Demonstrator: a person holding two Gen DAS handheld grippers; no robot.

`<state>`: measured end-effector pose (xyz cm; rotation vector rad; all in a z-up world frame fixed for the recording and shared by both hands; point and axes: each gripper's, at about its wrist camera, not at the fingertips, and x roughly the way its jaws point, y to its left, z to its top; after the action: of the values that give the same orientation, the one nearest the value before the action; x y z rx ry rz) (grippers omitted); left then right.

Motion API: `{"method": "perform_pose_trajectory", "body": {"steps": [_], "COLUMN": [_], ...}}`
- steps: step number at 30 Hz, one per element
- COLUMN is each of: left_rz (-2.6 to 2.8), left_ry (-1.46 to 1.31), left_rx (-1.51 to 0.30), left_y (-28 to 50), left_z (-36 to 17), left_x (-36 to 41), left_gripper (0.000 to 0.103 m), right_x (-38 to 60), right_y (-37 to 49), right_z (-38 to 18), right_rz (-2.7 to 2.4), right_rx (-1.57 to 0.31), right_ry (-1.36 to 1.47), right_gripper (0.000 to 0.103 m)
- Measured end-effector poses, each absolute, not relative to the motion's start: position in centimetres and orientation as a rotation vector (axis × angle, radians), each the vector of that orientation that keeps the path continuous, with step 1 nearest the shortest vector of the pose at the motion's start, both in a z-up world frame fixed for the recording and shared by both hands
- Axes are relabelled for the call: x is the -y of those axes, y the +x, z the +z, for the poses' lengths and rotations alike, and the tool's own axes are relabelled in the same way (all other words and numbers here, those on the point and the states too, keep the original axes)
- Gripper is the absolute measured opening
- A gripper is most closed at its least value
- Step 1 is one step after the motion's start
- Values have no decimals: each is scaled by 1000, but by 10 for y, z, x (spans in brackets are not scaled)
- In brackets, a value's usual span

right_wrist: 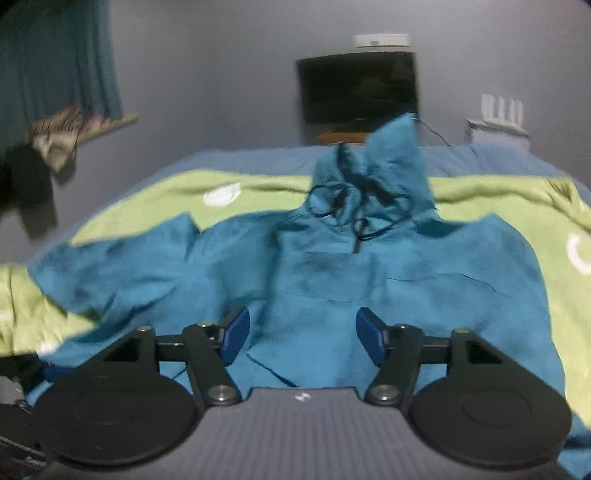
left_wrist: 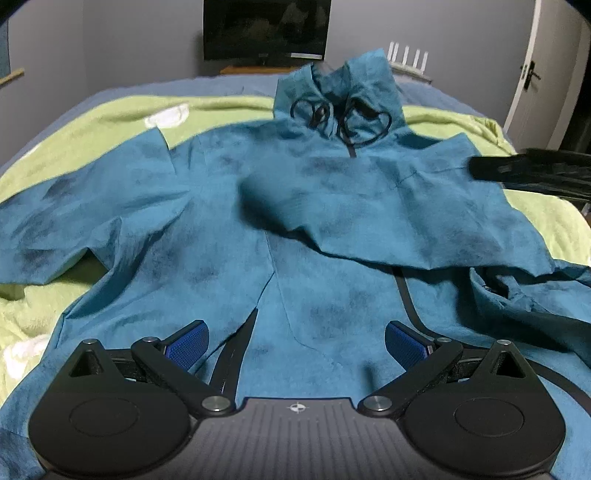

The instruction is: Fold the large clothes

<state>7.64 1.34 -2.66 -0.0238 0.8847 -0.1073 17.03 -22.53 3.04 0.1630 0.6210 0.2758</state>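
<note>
A large teal hooded jacket (left_wrist: pixel 229 236) lies spread front-up on a green blanket (left_wrist: pixel 229 110) on the bed. Its hood (left_wrist: pixel 343 88) with black drawstrings (left_wrist: pixel 343 122) points away from me. In the left wrist view one sleeve (left_wrist: pixel 388 206) lies folded across the chest, and the other sleeve (left_wrist: pixel 74 206) stretches out to the left. My left gripper (left_wrist: pixel 297 347) hovers open over the jacket's lower front, nothing between its blue pads (left_wrist: pixel 188 347). My right gripper (right_wrist: pixel 303 338) is open too, above the jacket's middle (right_wrist: pixel 314 295), and holds nothing.
A dark blurred shape (left_wrist: pixel 532 171) juts in over the bed's right side. Behind the bed stand a black screen (left_wrist: pixel 266 29) and a white router (left_wrist: pixel 408 59). A door (left_wrist: pixel 532 74) is at the far right. A curtain (right_wrist: pixel 55 55) and hung clothes (right_wrist: pixel 44 147) are at the left.
</note>
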Motion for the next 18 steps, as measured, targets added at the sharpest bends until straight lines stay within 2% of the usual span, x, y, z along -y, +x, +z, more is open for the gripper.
{"method": "perform_pose_trajectory", "body": {"steps": [3,7,10,12,14,15,18], "left_rz": [-107,-58,-12,34,67,79,104], "left_ry": [-34,-42,-67,-75,-112,-140,-194], "left_rx": [-897,-863,-869,-899,-951,-969,-970], "left_y": [97,142,185,210,233,241,257], "left_z": [-20,-5,-12,-25,-41,-48,-67], "left_x": [-13,-13,-20,-29,-40,-46,-59], "left_gripper": [103,103,103,97,85,82,77], "right_x": [266,304,316,315,309,306,293], "right_y": [169,171,173,178,177,175,169], "right_z": [17,-12,-38,-48,-51,-51,-48], "right_rz": [174,96,66,67,85,94,130], "right_rx": [-615,-675,-749,-769,-762,-751,-720], "right_ry": [268,382,445,448,412,393,320], "right_gripper": [75,76,76,77,81,86,88]}}
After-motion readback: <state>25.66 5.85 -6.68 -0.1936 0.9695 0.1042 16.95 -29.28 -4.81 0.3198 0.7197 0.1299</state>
